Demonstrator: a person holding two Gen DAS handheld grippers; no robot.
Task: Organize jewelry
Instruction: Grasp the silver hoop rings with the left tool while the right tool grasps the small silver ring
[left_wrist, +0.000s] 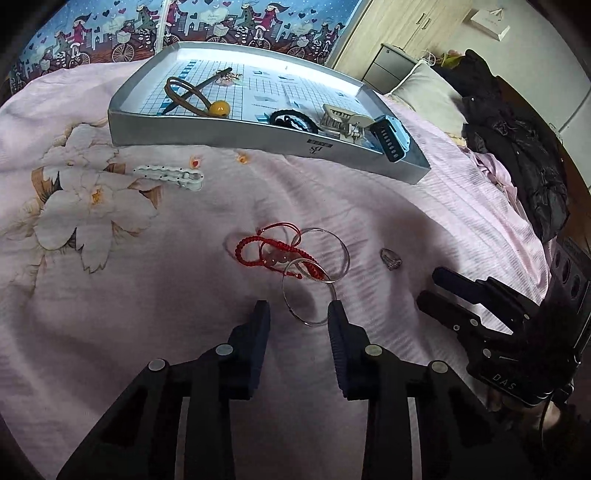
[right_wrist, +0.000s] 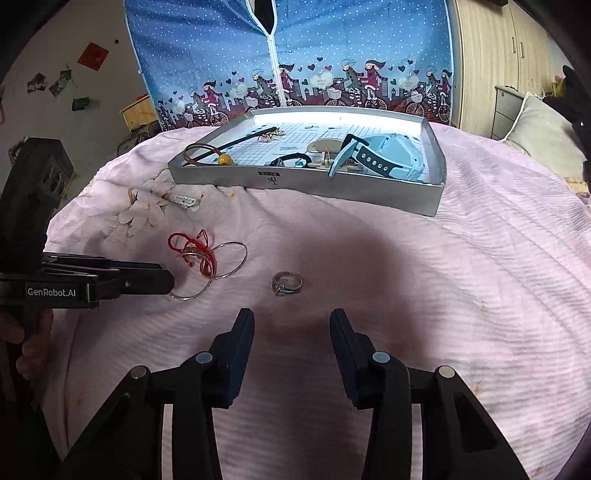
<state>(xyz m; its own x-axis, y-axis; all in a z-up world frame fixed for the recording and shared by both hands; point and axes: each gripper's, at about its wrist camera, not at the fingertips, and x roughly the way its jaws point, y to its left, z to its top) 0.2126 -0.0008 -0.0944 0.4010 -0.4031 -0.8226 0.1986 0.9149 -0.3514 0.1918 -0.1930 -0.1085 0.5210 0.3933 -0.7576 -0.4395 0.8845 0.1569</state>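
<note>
On the pink bedspread lie two thin silver bangles, tangled with red cord bracelets. My left gripper is open, and the nearer bangle lies between its fingertips, its rim at the right fingertip. A small silver ring lies to the right, just ahead of my open right gripper. Nothing is held. The silver tray behind holds a blue watch, a claw clip and hair ties.
A white hair clip lies on the flower print left of the tray. Dark clothes and a pillow lie at the right. A blue fabric wardrobe stands behind the bed. A hand holds the left gripper.
</note>
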